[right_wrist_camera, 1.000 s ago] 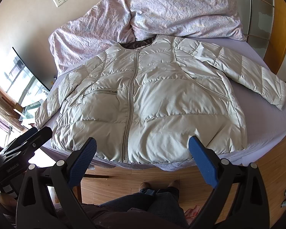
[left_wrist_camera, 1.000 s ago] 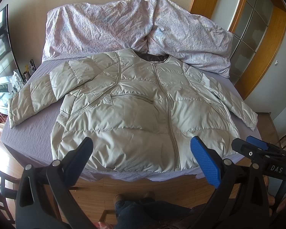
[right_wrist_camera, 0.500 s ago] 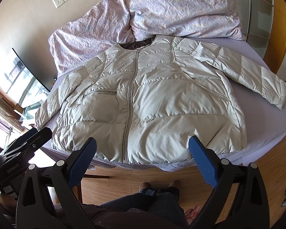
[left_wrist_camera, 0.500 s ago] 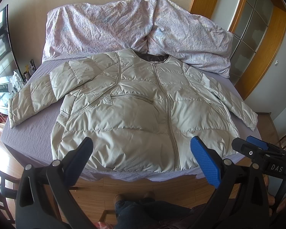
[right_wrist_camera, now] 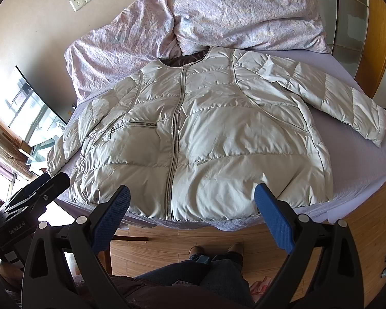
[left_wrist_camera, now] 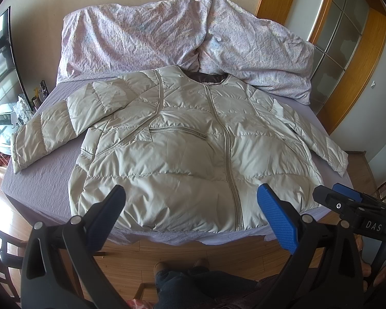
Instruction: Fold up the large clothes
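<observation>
Left wrist view: the left gripper [left_wrist_camera: 190, 215] is spread wide at lower frame, holding nothing; the padded jacket [left_wrist_camera: 182, 154] lies flat mid-frame on the bed [left_wrist_camera: 41, 172]. Right wrist view: the right gripper [right_wrist_camera: 191, 215], spread and empty, hovers below the jacket's [right_wrist_camera: 205, 144] hem

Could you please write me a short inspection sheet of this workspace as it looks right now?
Surface: bed with lilac sheet, bare around the garment.
Job's things: puffer jacket lies flat, front up, zipped, both sleeves spread outward, unfolded.
Clutter: crumpled duvet heaped behind the collar, touching it.
Grippers: left gripper open, holding nothing; right gripper open, holding nothing; both short of the hem.
Cables: nothing seen.
Surroundings: wooden floor, wall socket, person's legs below.
</observation>
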Demonstrator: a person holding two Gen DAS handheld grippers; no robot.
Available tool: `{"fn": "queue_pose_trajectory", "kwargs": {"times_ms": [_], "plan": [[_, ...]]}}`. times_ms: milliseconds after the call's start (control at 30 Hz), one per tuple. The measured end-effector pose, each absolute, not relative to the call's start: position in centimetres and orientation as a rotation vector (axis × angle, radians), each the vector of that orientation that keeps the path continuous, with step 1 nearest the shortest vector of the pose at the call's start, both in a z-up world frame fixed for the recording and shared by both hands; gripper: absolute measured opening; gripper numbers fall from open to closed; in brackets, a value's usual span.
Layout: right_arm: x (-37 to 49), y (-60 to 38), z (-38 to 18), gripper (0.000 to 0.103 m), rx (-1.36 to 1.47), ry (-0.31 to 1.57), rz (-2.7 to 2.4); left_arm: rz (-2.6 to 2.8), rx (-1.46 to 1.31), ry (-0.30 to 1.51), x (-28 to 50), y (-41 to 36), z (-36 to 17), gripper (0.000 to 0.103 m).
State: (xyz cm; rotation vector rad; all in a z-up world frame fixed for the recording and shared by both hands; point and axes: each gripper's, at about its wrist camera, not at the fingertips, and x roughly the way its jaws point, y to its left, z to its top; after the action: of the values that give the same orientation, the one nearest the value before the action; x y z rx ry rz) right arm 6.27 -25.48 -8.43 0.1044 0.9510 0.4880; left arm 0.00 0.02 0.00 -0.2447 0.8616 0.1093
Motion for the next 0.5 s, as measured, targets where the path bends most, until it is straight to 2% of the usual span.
{"fn": "queue_pose_trajectory", "kwargs": {"times_ms": [500], "plan": [[6.50, -25.29, -8.54, 0.099, 0.106, 0.953, 0.488, 0.110, -0.244, 0.863, 0.00, 0.01, -0.01, 0.101]]}}
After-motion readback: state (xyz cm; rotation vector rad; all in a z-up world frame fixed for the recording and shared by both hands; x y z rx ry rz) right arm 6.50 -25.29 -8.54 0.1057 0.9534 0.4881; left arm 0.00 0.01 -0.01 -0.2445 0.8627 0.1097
